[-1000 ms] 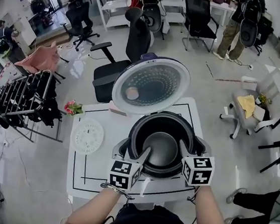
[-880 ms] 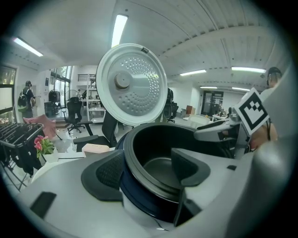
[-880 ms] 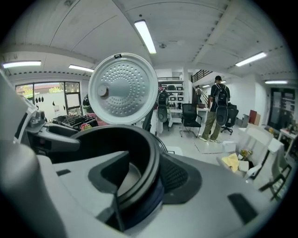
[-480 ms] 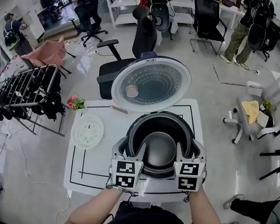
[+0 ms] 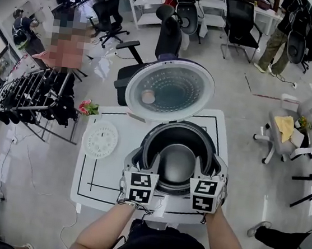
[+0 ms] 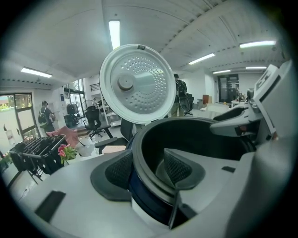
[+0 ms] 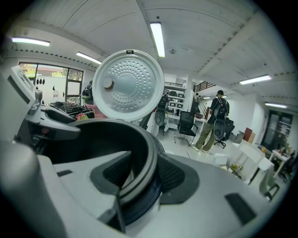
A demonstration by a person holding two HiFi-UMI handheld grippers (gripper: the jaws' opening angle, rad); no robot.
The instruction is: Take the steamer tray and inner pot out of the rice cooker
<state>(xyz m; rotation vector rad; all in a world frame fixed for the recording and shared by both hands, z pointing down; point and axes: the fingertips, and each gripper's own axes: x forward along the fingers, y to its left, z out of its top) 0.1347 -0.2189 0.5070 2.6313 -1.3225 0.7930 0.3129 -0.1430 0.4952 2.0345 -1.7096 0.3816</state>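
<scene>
The rice cooker (image 5: pixel 133 159) stands open on the white table, its lid (image 5: pixel 170 90) tipped up behind. The dark inner pot (image 5: pixel 177 162) sits inside it. The white perforated steamer tray (image 5: pixel 100 139) lies flat on the table, left of the cooker. My left gripper (image 5: pixel 148 161) straddles the pot's left rim (image 6: pixel 145 155), one pad outside and one inside. Its jaws have just been closing, and I see no firm press. My right gripper (image 5: pixel 204 166) has closed in on the right rim (image 7: pixel 150 158), and its pads clamp it.
The table (image 5: pixel 98 184) has black marking lines and its front edge is close to me. Pink flowers (image 5: pixel 87 107) and a black rack (image 5: pixel 35 95) stand off its left side. Office chairs (image 5: pixel 167 35) and a white chair (image 5: pixel 291 129) stand on the floor beyond.
Both grippers have rolled upright and drawn in onto the pot's rim, left and right. Their jaws have narrowed around it. The pot and tray have not moved.
</scene>
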